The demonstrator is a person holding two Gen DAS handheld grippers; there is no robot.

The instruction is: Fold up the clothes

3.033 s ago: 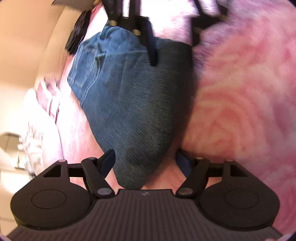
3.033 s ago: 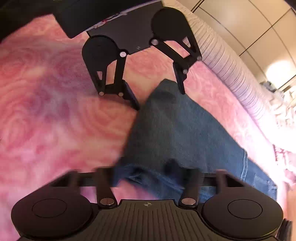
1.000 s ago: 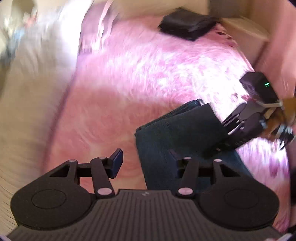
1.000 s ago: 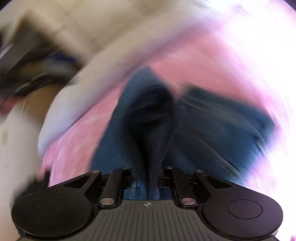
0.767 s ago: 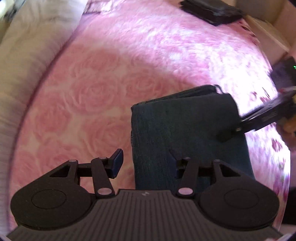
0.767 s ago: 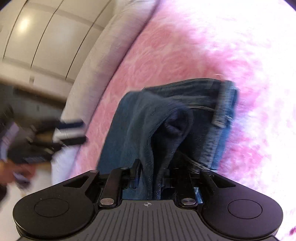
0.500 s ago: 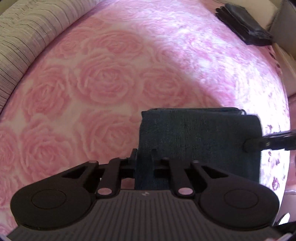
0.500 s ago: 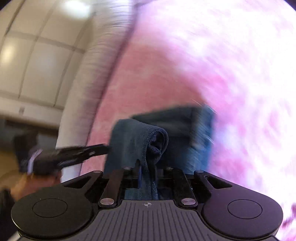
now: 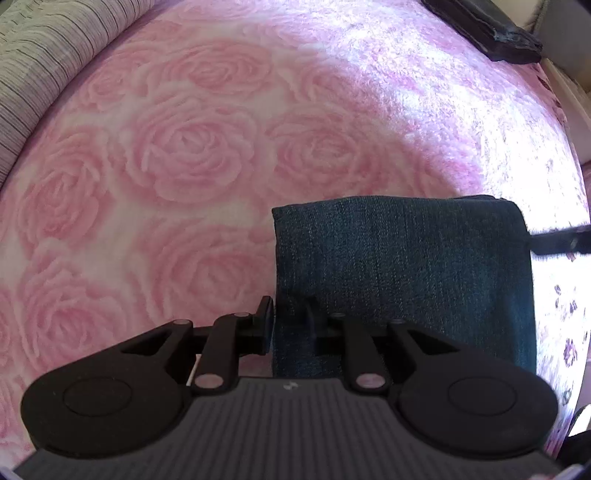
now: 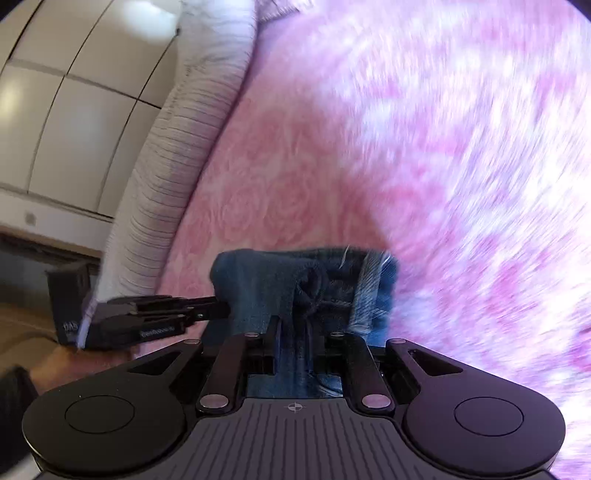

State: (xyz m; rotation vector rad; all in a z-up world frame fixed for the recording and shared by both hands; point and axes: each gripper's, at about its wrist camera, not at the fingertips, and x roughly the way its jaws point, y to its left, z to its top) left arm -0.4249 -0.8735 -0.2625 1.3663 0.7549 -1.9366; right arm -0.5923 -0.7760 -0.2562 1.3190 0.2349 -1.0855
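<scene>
- Pink rose-patterned blanket (image 9: 192, 155) filling most of both views; plush and soft underneath, so likely to give and drag a little under any bundle slid across it.
- Striped white bedding (image 9: 40, 62) rolled along the upper left edge of the left wrist view; pale panelled cupboard doors (image 10: 70, 122) at the far left of the right wrist view.
- Folded jeans (image 9: 402, 273) lying on the blanket, centre-right and lower half of the left wrist view; in the right wrist view bunched low at centre, with paler seams and a frayed hem showing on the right.
- Handling, as a judgement: thick denim in several layers, fairly heavy for cloth, floppy yet holding a crease; not slippery, not fragile. Best taken at the two ends of a folded edge, all layers pinched together, so that inner layers do not slide out or sag in the middle.
- Left gripper (image 9: 290, 317) at lower centre of its view, jaws having just eased slightly apart, nearly closed, clamped on the left edge of the bundle with denim between them.
- Right gripper (image 10: 295, 343) at lower centre of its view, jaws nearly closed, pinching a thick ridge of denim running up between them; its dark fingers (image 9: 561, 240) entering at the right edge of the left wrist view, touching the bundle's right end.
- Dark folded garment (image 9: 487, 33) at the upper right corner, well apart from the jeans.
- Fold appears nearly done; bundle compact.
</scene>
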